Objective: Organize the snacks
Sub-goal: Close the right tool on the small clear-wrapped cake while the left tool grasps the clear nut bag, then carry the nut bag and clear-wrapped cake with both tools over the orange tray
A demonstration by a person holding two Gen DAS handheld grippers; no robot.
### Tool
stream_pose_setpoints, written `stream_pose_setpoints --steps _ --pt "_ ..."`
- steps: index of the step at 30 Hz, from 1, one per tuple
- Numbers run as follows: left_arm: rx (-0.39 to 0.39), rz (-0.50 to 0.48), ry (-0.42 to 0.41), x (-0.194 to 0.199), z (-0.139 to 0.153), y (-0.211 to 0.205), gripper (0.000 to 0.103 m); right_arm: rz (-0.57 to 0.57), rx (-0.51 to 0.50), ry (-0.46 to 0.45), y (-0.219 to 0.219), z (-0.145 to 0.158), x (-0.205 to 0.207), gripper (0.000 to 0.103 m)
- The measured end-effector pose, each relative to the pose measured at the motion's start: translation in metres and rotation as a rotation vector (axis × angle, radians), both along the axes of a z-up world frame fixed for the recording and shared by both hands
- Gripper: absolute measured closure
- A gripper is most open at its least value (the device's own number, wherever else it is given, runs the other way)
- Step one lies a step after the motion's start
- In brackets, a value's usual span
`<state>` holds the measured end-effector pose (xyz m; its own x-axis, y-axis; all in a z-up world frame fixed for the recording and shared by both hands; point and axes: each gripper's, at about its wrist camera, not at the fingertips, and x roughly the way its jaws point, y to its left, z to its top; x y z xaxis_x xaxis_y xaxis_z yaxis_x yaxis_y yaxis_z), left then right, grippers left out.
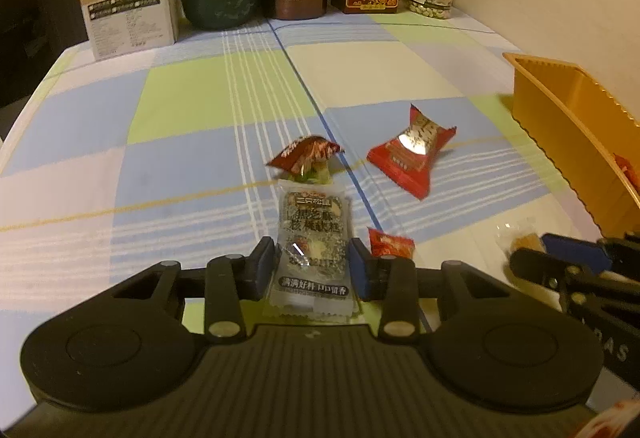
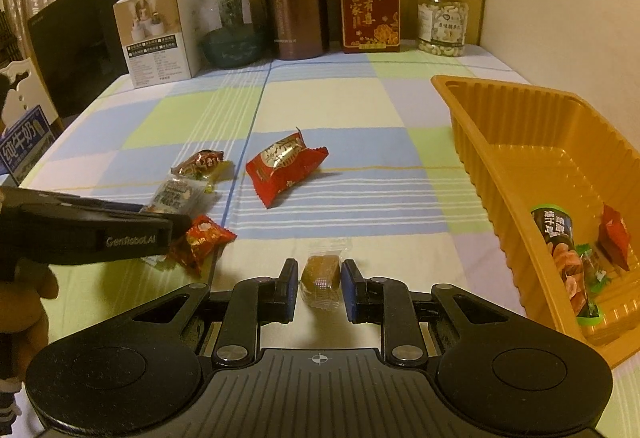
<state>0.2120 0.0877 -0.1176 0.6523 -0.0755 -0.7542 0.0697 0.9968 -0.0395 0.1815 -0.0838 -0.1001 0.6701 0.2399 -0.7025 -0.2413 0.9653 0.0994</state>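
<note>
My left gripper (image 1: 313,256) straddles a clear sesame-walnut cake packet (image 1: 312,238) lying on the checked cloth; the jaws touch its sides but have not squeezed it. My right gripper (image 2: 320,280) is open around a clear-wrapped brown cake (image 2: 321,276), jaws just off its sides. A large red packet (image 2: 282,166) lies mid-table, also in the left wrist view (image 1: 408,158). A dark red candy (image 1: 306,156) lies beyond the left packet. A small red packet (image 2: 202,242) sits beside the left gripper. The orange tray (image 2: 500,126) at right holds several snacks.
Along the far edge stand a white box (image 2: 160,34), a glass jar (image 2: 232,26), a brown flask (image 2: 294,6), a red box (image 2: 370,8) and a nut jar (image 2: 442,20). A blue milk carton (image 2: 24,142) sits at far left.
</note>
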Motion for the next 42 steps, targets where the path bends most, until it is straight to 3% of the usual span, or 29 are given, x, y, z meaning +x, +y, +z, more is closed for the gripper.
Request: stream_pose_setpoints --steps 13,21,25,32,42 --pt "-0.012 0.081 0.022 -0.082 0.009 -0.005 0.068 0.005 0.014 0.014 -0.004 0.004 -0.022 0.079" --pt "0.052 0.063 0.021 -0.079 0.003 -0.013 0.063 0.007 0.016 0.027 -0.005 0.003 -0.031 0.079" --pt "0.07 0.051 0.015 -0.076 0.002 -0.015 0.067 0.006 0.018 0.029 -0.006 0.002 -0.031 0.079" --pt "0.03 0.083 0.027 -0.086 0.008 -0.012 0.069 0.006 0.023 0.022 -0.008 0.007 -0.035 0.08" --pt "-0.039 0.104 -0.008 -0.116 0.045 -0.023 0.069 -0.011 0.031 -0.011 -0.021 0.037 -0.066 0.08"
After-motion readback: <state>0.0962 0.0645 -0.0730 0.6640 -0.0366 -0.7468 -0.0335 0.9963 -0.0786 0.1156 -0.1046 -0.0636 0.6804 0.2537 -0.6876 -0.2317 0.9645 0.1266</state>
